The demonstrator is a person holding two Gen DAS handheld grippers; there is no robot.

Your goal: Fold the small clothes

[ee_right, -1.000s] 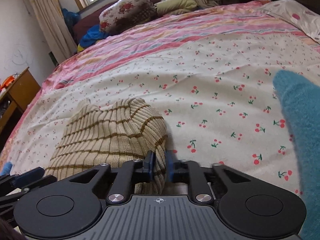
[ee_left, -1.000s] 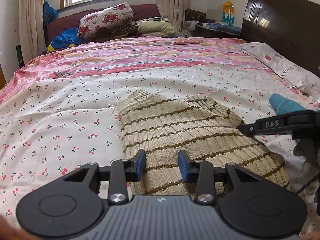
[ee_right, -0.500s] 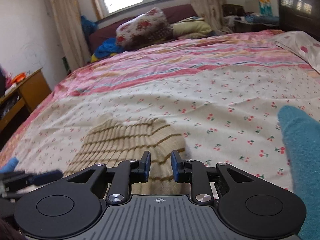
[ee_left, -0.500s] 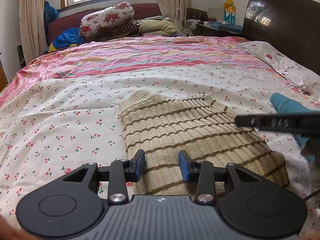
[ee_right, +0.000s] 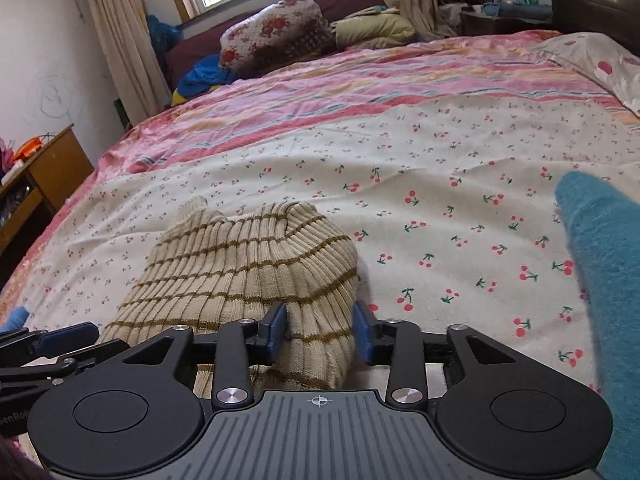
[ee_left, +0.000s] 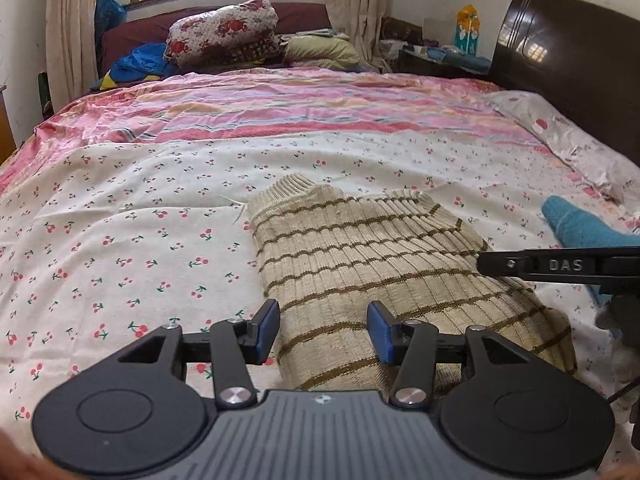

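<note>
A beige ribbed sweater with brown stripes (ee_left: 372, 264) lies folded on the cherry-print bedsheet (ee_left: 120, 208); it also shows in the right wrist view (ee_right: 248, 264). My left gripper (ee_left: 324, 330) is open, its blue pads on either side of the sweater's near left edge. My right gripper (ee_right: 320, 330) is open, straddling the sweater's near right corner. The right gripper's finger (ee_left: 560, 266) shows at the right of the left wrist view.
A teal knitted garment (ee_right: 604, 264) lies on the bed to the right, also in the left wrist view (ee_left: 580, 228). A pink striped quilt (ee_left: 300, 108) covers the far half. Pillows (ee_left: 224, 36), dark headboard (ee_left: 572, 68), wooden cabinet (ee_right: 36, 176) at left.
My right gripper was shut on the sweater's fold one second ago; its jaws have opened and let it go. The left gripper stayed open and barely moved.
</note>
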